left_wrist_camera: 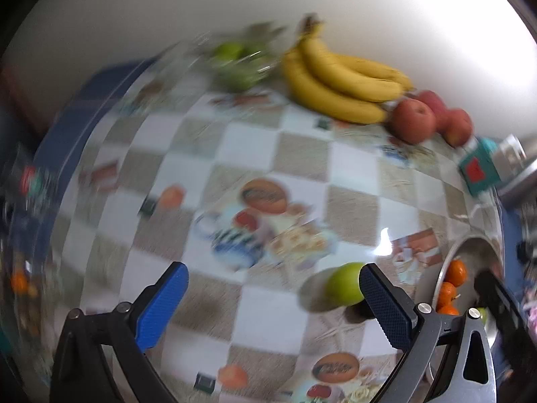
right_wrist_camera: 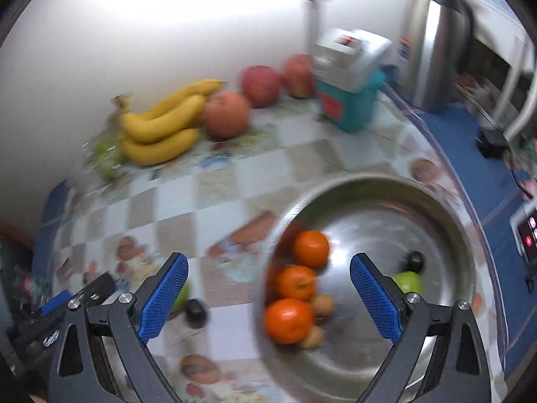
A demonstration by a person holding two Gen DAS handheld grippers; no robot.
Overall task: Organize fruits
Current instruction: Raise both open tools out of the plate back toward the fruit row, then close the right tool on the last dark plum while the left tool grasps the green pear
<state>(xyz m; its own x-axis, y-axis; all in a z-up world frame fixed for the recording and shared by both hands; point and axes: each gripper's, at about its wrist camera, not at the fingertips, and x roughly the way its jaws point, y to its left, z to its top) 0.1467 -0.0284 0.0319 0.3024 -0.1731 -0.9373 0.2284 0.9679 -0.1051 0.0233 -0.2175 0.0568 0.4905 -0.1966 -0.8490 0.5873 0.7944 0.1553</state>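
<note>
My left gripper (left_wrist_camera: pixel 273 305) is open and empty above the checkered tablecloth. A green apple (left_wrist_camera: pixel 345 283) lies on the cloth just beside its right finger. My right gripper (right_wrist_camera: pixel 268 299) is open and empty over the near rim of a steel bowl (right_wrist_camera: pixel 386 201). The bowl holds three oranges (right_wrist_camera: pixel 310 248), two small brown fruits (right_wrist_camera: pixel 323 305) and a green apple (right_wrist_camera: pixel 407 282). Bananas (left_wrist_camera: pixel 339 80) (right_wrist_camera: pixel 161 124) and red apples (left_wrist_camera: pixel 414 119) (right_wrist_camera: pixel 226 112) lie along the far wall. A clear bag of green fruit (left_wrist_camera: pixel 240 62) sits left of the bananas.
A teal and white box (right_wrist_camera: pixel 349 77) and a steel thermos (right_wrist_camera: pixel 433 47) stand at the back right. The bowl shows at the right edge in the left wrist view (left_wrist_camera: pixel 446 268). The other gripper's body (right_wrist_camera: pixel 50 305) is at lower left. The table edge drops to a blue cloth (right_wrist_camera: pixel 483 174).
</note>
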